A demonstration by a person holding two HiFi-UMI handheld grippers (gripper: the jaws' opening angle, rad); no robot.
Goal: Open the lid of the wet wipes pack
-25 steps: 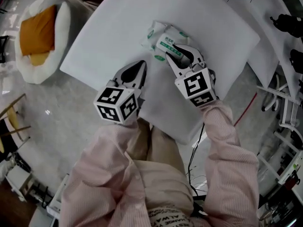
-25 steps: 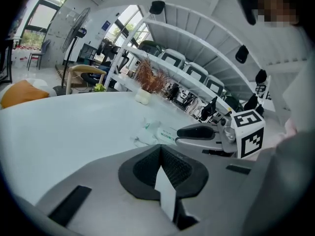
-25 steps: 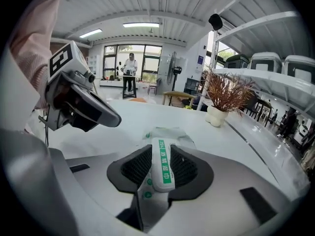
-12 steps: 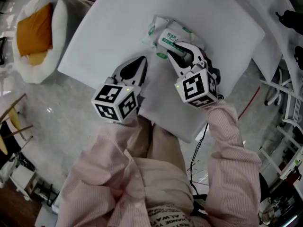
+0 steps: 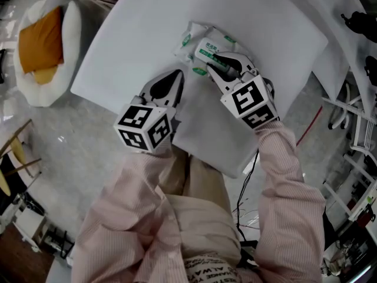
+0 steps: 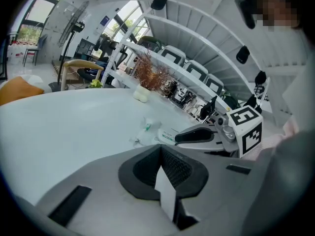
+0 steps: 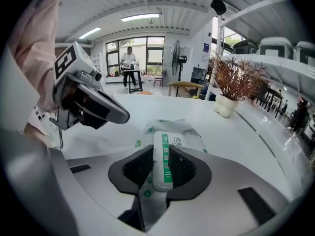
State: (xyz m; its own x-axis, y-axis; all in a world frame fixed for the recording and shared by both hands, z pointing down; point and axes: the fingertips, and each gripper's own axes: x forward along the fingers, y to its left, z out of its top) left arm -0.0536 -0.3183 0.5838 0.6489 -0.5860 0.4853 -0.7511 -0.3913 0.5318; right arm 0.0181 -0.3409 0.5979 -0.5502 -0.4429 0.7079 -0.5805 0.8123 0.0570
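Two jaws of your right gripper have just been closing and pinch the lid of the wet wipes pack (your left gripper, jaws together and empty, sits just beside). The pack lies well inside the white table edges, bare surface all round.

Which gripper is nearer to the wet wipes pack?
The right gripper. Its fingers have just been closing onto the lid of the wet wipes pack; the left gripper, shut, is over the table, apart from it.
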